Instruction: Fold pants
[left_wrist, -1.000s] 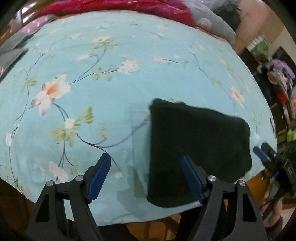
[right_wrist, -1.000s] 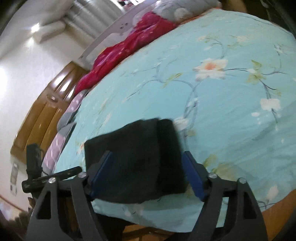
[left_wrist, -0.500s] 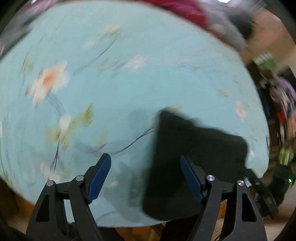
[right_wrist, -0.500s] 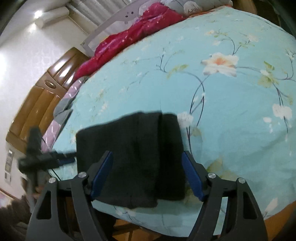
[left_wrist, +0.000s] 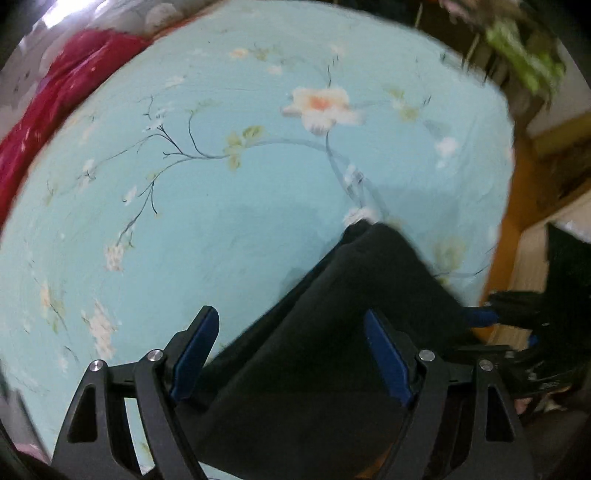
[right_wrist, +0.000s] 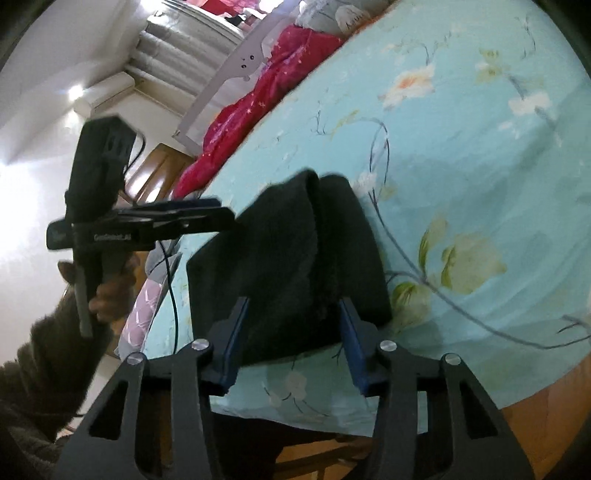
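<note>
The black pants (left_wrist: 332, 325) lie folded into a compact rectangle near the front edge of the bed; they also show in the right wrist view (right_wrist: 291, 269). My left gripper (left_wrist: 290, 354) is open and empty, hovering above the near end of the pants. My right gripper (right_wrist: 291, 339) is open and empty, just above the pants' near edge. The left gripper (right_wrist: 173, 221) shows in the right wrist view beside the pants' left side. The right gripper's blue fingertip (left_wrist: 480, 317) shows at the pants' right side in the left wrist view.
The bed has a light blue floral sheet (left_wrist: 258, 184). A red blanket (right_wrist: 258, 107) and grey pillows lie at the headboard end. A wooden bed frame edge (left_wrist: 506, 236) and wooden furniture (right_wrist: 155, 173) border the bed.
Both grippers have swung and tilted; the left one moved over the pants and now shows close beside them in the right wrist view. The pants stay folded on the bed.
</note>
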